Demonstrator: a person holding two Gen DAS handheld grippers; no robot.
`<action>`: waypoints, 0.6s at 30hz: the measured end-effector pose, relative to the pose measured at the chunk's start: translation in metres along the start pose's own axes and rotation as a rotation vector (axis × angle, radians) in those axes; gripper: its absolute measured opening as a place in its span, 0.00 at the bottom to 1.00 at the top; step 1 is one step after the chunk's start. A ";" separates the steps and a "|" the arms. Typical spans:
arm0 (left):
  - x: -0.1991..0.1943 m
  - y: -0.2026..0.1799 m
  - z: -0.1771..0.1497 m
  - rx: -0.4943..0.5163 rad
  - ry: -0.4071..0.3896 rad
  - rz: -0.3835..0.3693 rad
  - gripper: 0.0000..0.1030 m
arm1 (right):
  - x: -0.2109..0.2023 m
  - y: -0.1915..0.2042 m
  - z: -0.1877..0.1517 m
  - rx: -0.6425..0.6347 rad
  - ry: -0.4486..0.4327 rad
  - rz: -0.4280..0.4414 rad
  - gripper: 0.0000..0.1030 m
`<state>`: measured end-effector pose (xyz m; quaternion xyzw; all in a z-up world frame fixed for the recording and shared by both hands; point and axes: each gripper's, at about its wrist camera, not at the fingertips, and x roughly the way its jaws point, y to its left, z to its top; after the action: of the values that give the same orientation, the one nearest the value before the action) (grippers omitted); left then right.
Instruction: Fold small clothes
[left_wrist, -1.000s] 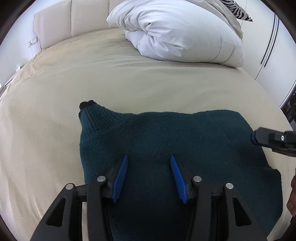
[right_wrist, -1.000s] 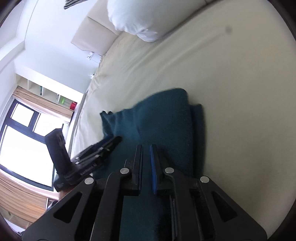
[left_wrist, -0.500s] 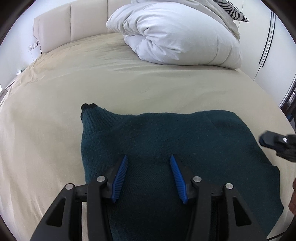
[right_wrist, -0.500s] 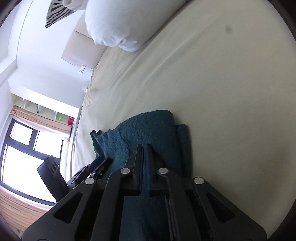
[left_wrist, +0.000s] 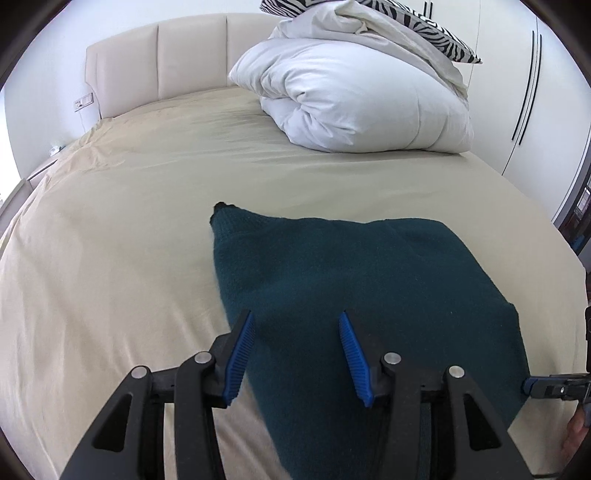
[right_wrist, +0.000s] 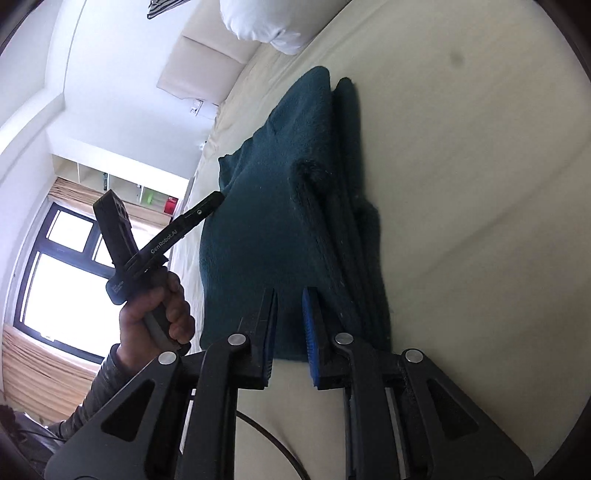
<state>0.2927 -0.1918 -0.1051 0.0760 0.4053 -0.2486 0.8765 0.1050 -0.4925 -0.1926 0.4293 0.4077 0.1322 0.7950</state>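
The sweater (left_wrist: 354, 280) is fuzzy matt knit; the bedsheet (left_wrist: 122, 236) smooth matt cloth; the headboard (left_wrist: 155, 66) padded, leather-like.

place: home bedroom — bed (left_wrist: 110, 258) | padded headboard (left_wrist: 159, 62) | white duvet (left_wrist: 362, 99)

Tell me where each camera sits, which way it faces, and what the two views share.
Left wrist: on the left gripper, above the teal garment, facing the headboard and duvet; own open fingers show.
Right wrist: on the right gripper, jaws opening, nothing between them, at the garment's near edge; left hand shows.
Shared: garment, bed, duvet, each other's gripper.
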 end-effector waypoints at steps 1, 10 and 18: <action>-0.006 0.004 -0.005 -0.023 -0.003 0.002 0.51 | -0.006 0.004 -0.002 -0.016 -0.007 -0.018 0.15; 0.005 0.045 -0.044 -0.410 0.151 -0.254 0.69 | -0.030 0.027 0.049 -0.063 -0.120 -0.100 0.81; 0.030 0.034 -0.040 -0.424 0.201 -0.281 0.76 | 0.035 -0.011 0.093 0.042 0.031 -0.074 0.66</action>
<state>0.2992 -0.1599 -0.1559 -0.1417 0.5399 -0.2688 0.7849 0.1965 -0.5327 -0.1925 0.4285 0.4385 0.1007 0.7836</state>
